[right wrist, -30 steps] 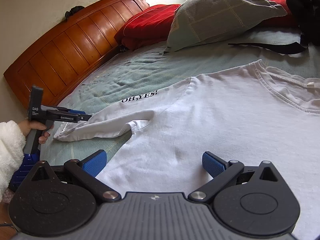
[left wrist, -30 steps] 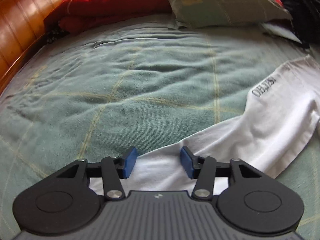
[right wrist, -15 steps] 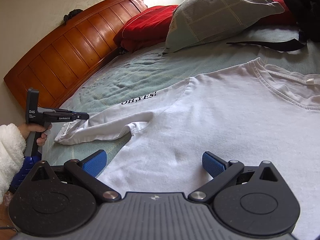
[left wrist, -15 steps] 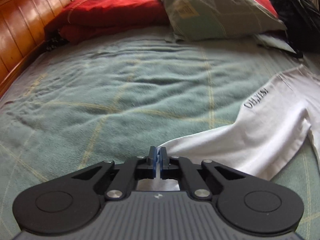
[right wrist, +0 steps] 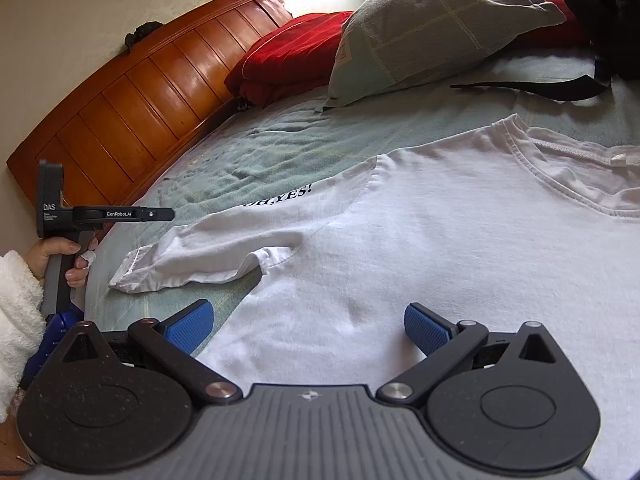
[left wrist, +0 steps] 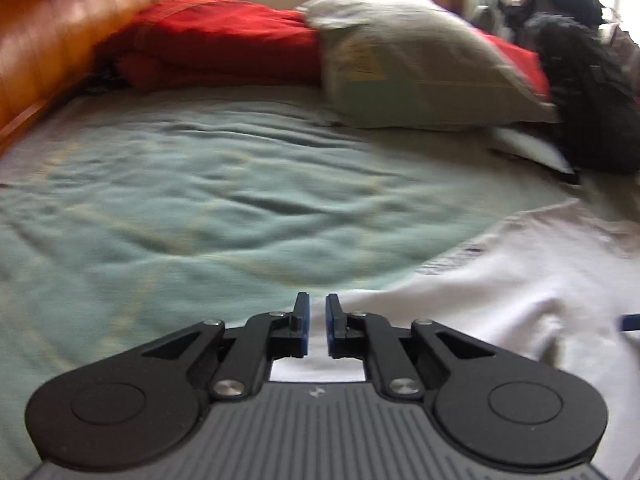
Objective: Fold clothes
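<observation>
A white T-shirt printed "OH,YES!" lies flat on the green blanket. Its sleeve stretches left, its cuff crumpled on the blanket. My left gripper hovers above and left of that cuff, clear of the cloth. In the blurred left wrist view the left gripper shows a narrow gap; its jaws are opening with nothing between them, and the T-shirt lies to the right. My right gripper stands wide open low over the shirt's body, holding nothing.
A wooden headboard runs along the left. A red cushion, a grey-green pillow and a black bag with a strap sit at the far end. A person's hand in a white fleecy sleeve holds the left gripper.
The left gripper shut on the sleeve's cuff, then rose with its jaws slightly parted; the sleeve now lies loose on the blanket. The right gripper has not moved.
</observation>
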Demonstrator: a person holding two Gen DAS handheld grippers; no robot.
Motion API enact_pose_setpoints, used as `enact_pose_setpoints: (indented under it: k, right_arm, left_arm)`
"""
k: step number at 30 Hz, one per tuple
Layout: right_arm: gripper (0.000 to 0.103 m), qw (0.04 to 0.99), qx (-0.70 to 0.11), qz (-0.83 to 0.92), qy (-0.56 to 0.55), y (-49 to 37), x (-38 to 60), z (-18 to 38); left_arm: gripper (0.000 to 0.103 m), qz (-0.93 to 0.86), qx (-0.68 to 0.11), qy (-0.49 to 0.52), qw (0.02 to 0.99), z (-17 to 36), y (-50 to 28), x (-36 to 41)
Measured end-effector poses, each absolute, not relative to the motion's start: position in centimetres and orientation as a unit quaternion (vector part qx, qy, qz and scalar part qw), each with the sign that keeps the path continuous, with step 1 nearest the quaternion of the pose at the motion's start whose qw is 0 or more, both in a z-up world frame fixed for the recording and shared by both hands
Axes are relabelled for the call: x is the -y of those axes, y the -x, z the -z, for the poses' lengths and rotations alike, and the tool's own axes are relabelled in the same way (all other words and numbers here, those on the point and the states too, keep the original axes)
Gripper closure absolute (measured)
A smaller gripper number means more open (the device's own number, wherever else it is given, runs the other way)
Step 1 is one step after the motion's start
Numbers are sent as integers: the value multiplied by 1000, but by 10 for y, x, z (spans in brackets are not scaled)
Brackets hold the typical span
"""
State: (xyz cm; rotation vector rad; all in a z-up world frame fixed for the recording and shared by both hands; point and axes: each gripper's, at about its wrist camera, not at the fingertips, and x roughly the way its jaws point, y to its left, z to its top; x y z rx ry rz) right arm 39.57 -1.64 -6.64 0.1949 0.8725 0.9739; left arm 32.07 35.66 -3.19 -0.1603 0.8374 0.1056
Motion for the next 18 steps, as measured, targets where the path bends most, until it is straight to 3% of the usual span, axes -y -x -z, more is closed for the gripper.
enact_pose_setpoints:
  k: [7, 14, 16, 18]
  right_arm:
    - [0, 788, -407, -452, -92, -397, 17, 67]
    - [0, 788, -408, -452, -96, -397, 19, 66]
    - [0, 788, -408, -451, -98, -398, 19, 67]
    - [0, 788, -408, -450, -98, -398, 19, 67]
  left_arm:
    - [85, -50, -474, 160, 865, 69, -368, -338]
    - [82, -121, -392, 164, 897, 51, -378, -347]
    - [71, -86, -388, 157, 904, 42, -373, -338]
    - [68, -68, -397, 151, 903, 42, -370, -329]
